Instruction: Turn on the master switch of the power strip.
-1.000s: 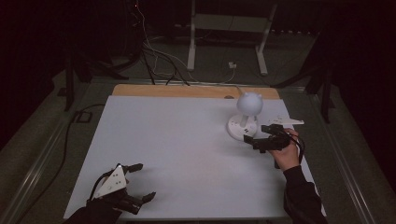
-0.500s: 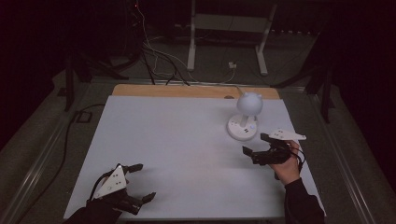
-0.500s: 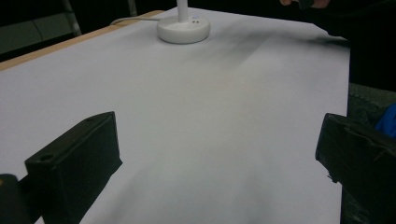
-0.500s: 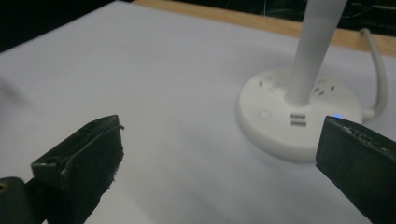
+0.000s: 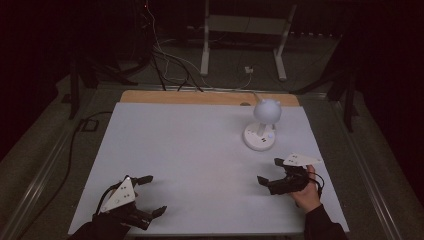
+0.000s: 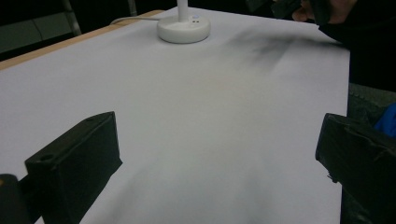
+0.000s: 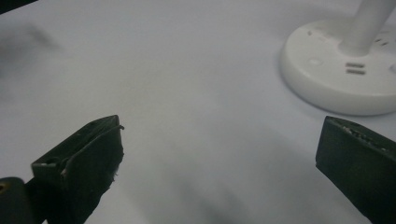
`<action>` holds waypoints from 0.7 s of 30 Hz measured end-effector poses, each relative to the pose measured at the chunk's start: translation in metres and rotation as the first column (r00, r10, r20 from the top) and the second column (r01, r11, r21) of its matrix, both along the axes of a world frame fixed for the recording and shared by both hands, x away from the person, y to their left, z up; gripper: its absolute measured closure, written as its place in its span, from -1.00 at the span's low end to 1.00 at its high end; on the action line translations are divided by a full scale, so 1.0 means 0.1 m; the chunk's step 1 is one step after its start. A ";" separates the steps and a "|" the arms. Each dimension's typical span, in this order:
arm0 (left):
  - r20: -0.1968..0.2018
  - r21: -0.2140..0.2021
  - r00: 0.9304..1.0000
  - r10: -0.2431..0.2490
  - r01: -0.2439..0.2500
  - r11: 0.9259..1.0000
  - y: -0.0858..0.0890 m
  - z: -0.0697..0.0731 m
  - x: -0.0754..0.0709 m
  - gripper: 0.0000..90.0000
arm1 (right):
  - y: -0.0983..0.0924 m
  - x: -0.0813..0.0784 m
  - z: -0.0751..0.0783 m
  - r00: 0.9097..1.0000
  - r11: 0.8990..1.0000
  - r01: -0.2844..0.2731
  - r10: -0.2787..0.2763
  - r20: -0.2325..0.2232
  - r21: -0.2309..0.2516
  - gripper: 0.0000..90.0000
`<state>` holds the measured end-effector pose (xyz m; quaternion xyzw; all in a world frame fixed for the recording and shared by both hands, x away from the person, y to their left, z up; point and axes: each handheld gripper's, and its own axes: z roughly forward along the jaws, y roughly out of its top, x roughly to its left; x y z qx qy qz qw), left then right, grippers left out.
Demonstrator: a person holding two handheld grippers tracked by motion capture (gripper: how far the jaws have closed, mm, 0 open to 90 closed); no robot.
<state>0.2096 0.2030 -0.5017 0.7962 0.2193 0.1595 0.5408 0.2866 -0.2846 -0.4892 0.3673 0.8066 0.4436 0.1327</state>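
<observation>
A dim room, seen from above: a white table (image 5: 200, 165) with one object on it, a small white desk lamp (image 5: 262, 125) with a round base and a ball-shaped head, standing toward the far right; its head looks unlit, and no glow falls on the surface. The right gripper (image 5: 270, 174) hovers just above the table, near the lamp on the person's side but apart from it, its jaws spread wide and holding nothing; in the right gripper view the lamp's base (image 7: 345, 70), with its small buttons, sits just beyond the jaws. The left gripper (image 5: 150, 195) rests at the near left edge — well apart from the lamp, jaws also wide and empty. My reading: nothing is grasped or pressed now; any work on the lamp remains to be done.
</observation>
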 end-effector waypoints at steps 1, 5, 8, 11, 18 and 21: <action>-0.002 0.001 1.000 0.001 -0.001 1.000 0.00 0.00 0.00 -0.99 | 0.00 -0.01 -0.01 1.000 1.000 -0.004 0.004 0.001 -0.003 -1.00; 0.005 0.002 1.000 0.004 -0.004 1.000 -0.01 0.00 0.00 -0.99 | -0.01 -0.07 -0.05 1.000 1.000 -0.027 0.027 -0.003 0.002 -1.00; 0.003 0.003 1.000 0.001 -0.001 1.000 0.00 0.00 0.00 -0.99 | -0.02 -0.14 -0.08 0.999 0.999 -0.039 0.039 0.000 -0.001 -1.00; 0.001 0.003 1.000 0.002 -0.002 1.000 0.00 0.00 0.00 -0.99 | -0.03 -0.21 -0.14 0.998 0.998 -0.059 0.059 -0.014 -0.010 -1.00; 0.001 0.005 1.000 -0.002 0.002 1.000 -0.01 0.00 0.00 -0.99 | -0.07 -0.31 -0.27 0.996 0.995 -0.092 0.091 -0.016 -0.043 -1.00; 0.001 0.002 1.000 -0.004 0.004 1.000 -0.01 0.00 0.00 -0.99 | -0.10 -0.34 -0.31 0.995 0.993 -0.104 0.103 -0.015 -0.055 -1.00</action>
